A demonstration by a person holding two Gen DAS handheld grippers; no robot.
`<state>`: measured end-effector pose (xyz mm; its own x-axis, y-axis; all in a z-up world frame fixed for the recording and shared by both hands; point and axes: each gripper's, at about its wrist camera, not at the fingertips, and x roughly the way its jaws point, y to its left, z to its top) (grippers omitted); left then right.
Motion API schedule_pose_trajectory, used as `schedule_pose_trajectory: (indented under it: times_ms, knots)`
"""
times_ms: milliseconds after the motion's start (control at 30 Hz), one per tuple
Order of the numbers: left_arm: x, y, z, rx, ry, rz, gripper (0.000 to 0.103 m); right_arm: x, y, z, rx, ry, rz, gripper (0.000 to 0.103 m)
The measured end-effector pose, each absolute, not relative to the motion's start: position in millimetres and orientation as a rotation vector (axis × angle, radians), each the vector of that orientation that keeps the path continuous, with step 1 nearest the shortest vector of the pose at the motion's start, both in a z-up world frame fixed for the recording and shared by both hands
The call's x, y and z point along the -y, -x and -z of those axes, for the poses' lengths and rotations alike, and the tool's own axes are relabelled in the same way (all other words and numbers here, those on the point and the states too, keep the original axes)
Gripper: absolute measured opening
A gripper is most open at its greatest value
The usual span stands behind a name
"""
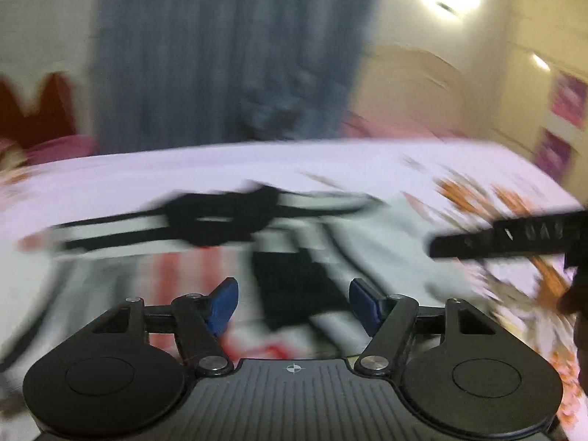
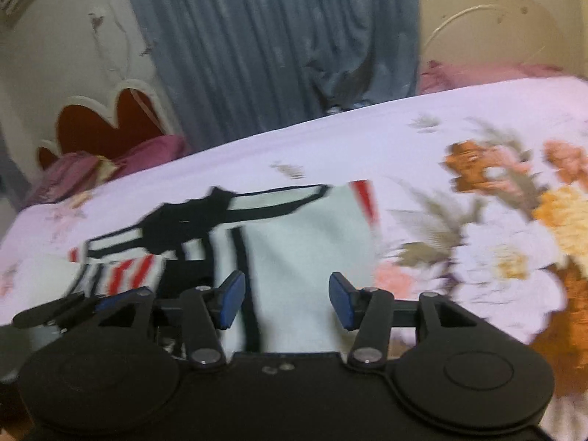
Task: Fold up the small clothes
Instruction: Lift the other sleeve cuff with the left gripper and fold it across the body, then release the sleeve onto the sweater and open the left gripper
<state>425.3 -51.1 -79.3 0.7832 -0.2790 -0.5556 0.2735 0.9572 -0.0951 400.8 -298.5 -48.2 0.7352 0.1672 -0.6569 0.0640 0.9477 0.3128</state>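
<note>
A: Blue pads on both tools. Left gripper (image 1: 293, 303): fingers spread wide, nothing between them, nothing touched. Its pads (image 1: 223, 305) hang above the garment (image 1: 294, 257).

B: Right gripper (image 2: 286, 299)?

A: Same: fingers apart, gap empty, pads (image 2: 232, 299) over the pale panel of the garment (image 2: 301, 242). Contact with the cloth cannot be told; both views are motion-blurred.

B: Surroundings?

A: Floral bedsheet (image 2: 496, 250) carries everything, lilac ground with orange and peach flowers toward the right edge. Grey-blue curtain (image 2: 272, 47) behind the far edge of the bed. Pink pillows (image 2: 121, 158) at the far left corner, in front of a red scalloped headboard (image 2: 106, 125). In the left wrist view the right gripper (image 1: 514, 242) enters from the right edge as a dark bar over the sheet; its fingers cannot be made out there.

B: Obstructions?

A: Left tool's arm shows at the lower left of the right wrist view, just beside the garment's striped part.

B: Garment condition?

A: Small, white with black banding and red stripes; lies mid-bed, nearer the left edge, mostly flat. A dark bunched part sits at its far side. Finer detail lost to blur.
</note>
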Motion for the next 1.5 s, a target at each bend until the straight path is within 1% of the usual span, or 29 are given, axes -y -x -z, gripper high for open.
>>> schedule_pose_trajectory:
  times_ms: [67,100,133,233,300,333,367,400,433,467,500,600,700,767,833,967,1067,1133,1167,1200,1233,1267,1300,1333,1367,1400,1433,1467,1500]
  knots:
    - [8.8,-415.7,74.8,-0.585,0.047,0.189,0.062,287.4,-409.7,55.7,-0.760,-0.351,-0.108,0.049]
    - [-15.1,-408.1,73.5,-0.578,0.066,0.130,0.054,280.8,-414.8,59.9,-0.767,-0.358,-0.128,0.049]
    - [-34.3,-406.8,73.2,-0.576,0.079,0.086,0.049,274.3,-421.2,65.6,-0.779,-0.364,-0.142,0.049]
    - [-79.0,-404.0,77.0,-0.578,0.110,-0.014,0.048,259.7,-442.9,84.6,-0.817,-0.391,-0.153,0.049]
    - [-98.2,-402.1,83.1,-0.572,0.149,-0.022,0.048,248.9,-456.6,95.5,-0.848,-0.387,-0.163,0.043]
    - [-102.2,-408.0,90.0,-0.588,0.157,-0.019,0.046,243.7,-459.2,97.7,-0.850,-0.369,-0.169,0.037]
    - [-102.9,-413.2,94.9,-0.604,0.154,-0.013,0.046,236.6,-463.0,98.3,-0.853,-0.338,-0.176,0.025]
    - [-103.9,-413.5,99.8,-0.617,0.145,-0.003,0.046,230.1,-465.8,97.6,-0.860,-0.307,-0.185,0.018]
    - [-103.3,-414.3,103.8,-0.624,0.136,-0.003,0.046,225.9,-465.3,95.9,-0.854,-0.277,-0.185,0.015]
    - [-102.5,-414.1,104.8,-0.625,0.127,0.003,0.046,222.8,-464.6,92.7,-0.842,-0.251,-0.187,0.009]
    - [-101.5,-414.6,104.0,-0.612,0.121,0.012,0.046,221.7,-462.2,87.8,-0.827,-0.232,-0.187,0.008]
    - [-98.7,-421.6,100.4,-0.589,0.131,0.049,0.046,223.9,-444.4,60.4,-0.710,-0.171,-0.154,0.007]
    - [-92.8,-449.5,110.6,-0.668,0.127,0.124,0.046,242.0,-426.3,43.8,-0.651,-0.174,-0.102,0.007]
    - [-87.6,-461.6,122.3,-0.725,0.092,0.131,0.046,251.4,-426.1,55.8,-0.706,-0.164,-0.068,0.007]
    - [-87.7,-460.9,124.3,-0.717,0.080,0.135,0.046,255.7,-427.3,74.6,-0.776,-0.170,-0.051,0.007]
    - [-94.3,-455.6,119.5,-0.685,0.094,0.161,0.046,255.5,-415.8,85.7,-0.782,-0.168,-0.029,0.007]
    - [-86.1,-463.1,128.5,-0.715,0.015,0.172,0.046,255.4,-414.2,93.7,-0.800,-0.167,-0.011,0.008]
    - [-84.8,-466.5,121.4,-0.725,-0.003,0.175,0.046,255.3,-421.3,98.0,-0.823,-0.172,0.000,0.009]
    - [-87.6,-467.9,115.4,-0.705,0.014,0.183,0.046,254.5,-422.2,93.1,-0.812,-0.167,0.013,0.017]
    - [-91.1,-470.4,109.7,-0.673,0.029,0.187,0.046,252.6,-421.0,85.6,-0.781,-0.152,0.041,0.028]
    - [-94.6,-475.2,106.4,-0.656,0.032,0.183,0.046,251.2,-420.8,77.9,-0.748,-0.145,0.044,0.034]
    - [-97.7,-484.1,104.4,-0.654,0.026,0.178,0.046,248.7,-421.3,71.5,-0.721,-0.145,0.020,0.037]
    - [-100.3,-495.9,103.7,-0.663,0.014,0.174,0.046,244.3,-426.1,68.8,-0.719,-0.131,0.001,0.034]
    - [-103.1,-508.6,104.5,-0.671,0.006,0.173,0.046,240.4,-432.7,69.2,-0.733,-0.114,-0.012,0.034]
    - [-106.3,-522.5,107.3,-0.686,-0.002,0.176,0.046,236.1,-442.1,73.0,-0.763,-0.104,-0.033,0.031]
    - [-110.2,-538.0,112.3,-0.708,-0.010,0.159,0.046,232.0,-451.8,78.7,-0.797,-0.095,-0.052,0.025]
    - [-114.1,-549.2,117.8,-0.728,-0.013,0.144,0.047,228.0,-461.6,86.5,-0.824,-0.072,-0.058,0.024]
    - [-119.6,-560.8,123.3,-0.748,0.010,0.157,0.051,226.1,-470.9,95.8,-0.851,-0.043,-0.037,0.024]
    - [-122.6,-565.9,124.9,-0.747,0.040,0.170,0.053,226.9,-476.0,100.9,-0.847,-0.040,-0.023,0.024]
